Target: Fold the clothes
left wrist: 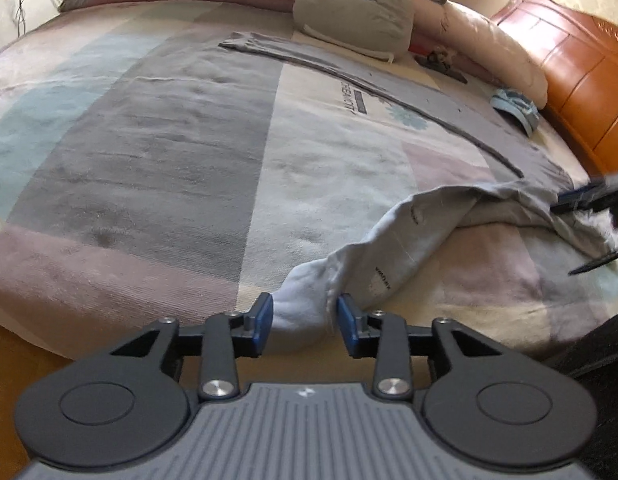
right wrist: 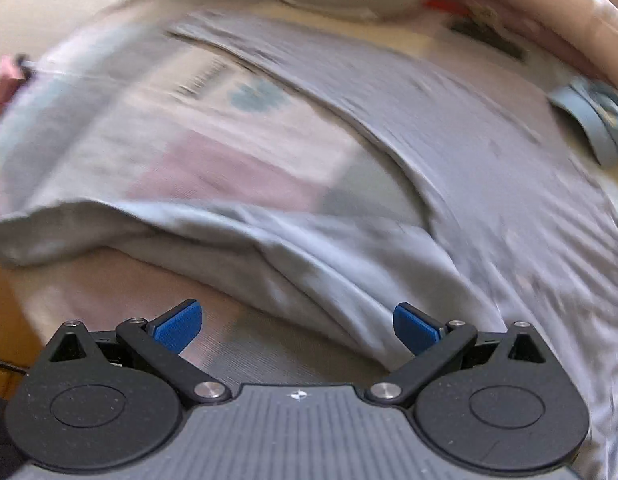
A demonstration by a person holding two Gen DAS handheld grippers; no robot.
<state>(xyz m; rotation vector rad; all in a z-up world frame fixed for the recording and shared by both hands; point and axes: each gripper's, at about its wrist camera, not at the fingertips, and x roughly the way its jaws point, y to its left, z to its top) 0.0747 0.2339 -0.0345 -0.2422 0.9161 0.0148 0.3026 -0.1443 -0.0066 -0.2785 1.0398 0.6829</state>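
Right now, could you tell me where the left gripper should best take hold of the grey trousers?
Probably the bunched leg end of the grey trousers: it already lies between the left gripper's open pads at the bed's near edge. Come straight in from that edge, closing across the narrow cuff.

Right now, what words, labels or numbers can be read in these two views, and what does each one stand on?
No text can be quoted with certainty.
bedsheet print: a sideways line of capital letters beside a dark bar, too distorted to read; in the right wrist view it is blurred by motion.
grey garment: a few small dark printed marks on the fabric, too small to read.
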